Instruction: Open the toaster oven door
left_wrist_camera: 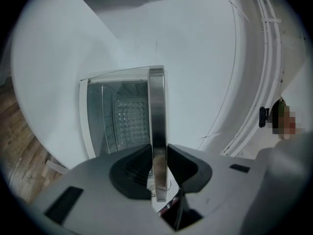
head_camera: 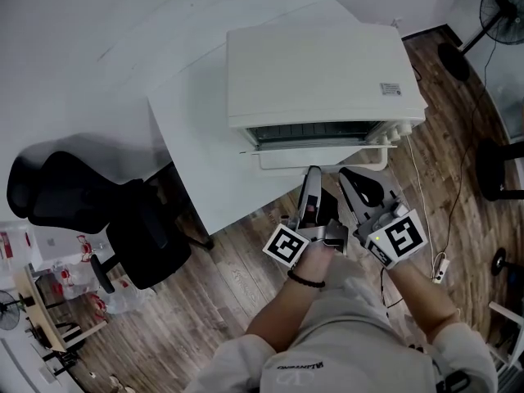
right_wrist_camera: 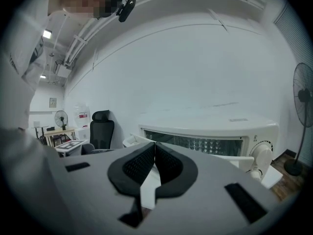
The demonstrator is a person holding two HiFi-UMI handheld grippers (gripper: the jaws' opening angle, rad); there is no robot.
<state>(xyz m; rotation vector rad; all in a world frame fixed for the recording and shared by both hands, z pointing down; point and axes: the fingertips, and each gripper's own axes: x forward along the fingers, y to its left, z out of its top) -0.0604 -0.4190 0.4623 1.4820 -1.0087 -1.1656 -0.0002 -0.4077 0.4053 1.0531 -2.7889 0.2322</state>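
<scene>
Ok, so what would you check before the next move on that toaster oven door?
1. Left hand-held gripper pads pressed on the door handle: ok.
2. Right hand-held gripper shut, empty, touching nothing: ok.
3. Toaster oven resting on the white table: ok.
4. Door fully down: cannot tell.
5. Office chair away from the oven front: ok.

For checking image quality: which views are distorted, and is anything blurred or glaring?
Left gripper view: fisheye curving, black corners, the door handle gleams. Right gripper view: same curving bends the toaster oven. Head view: sharp, evenly lit.
</scene>
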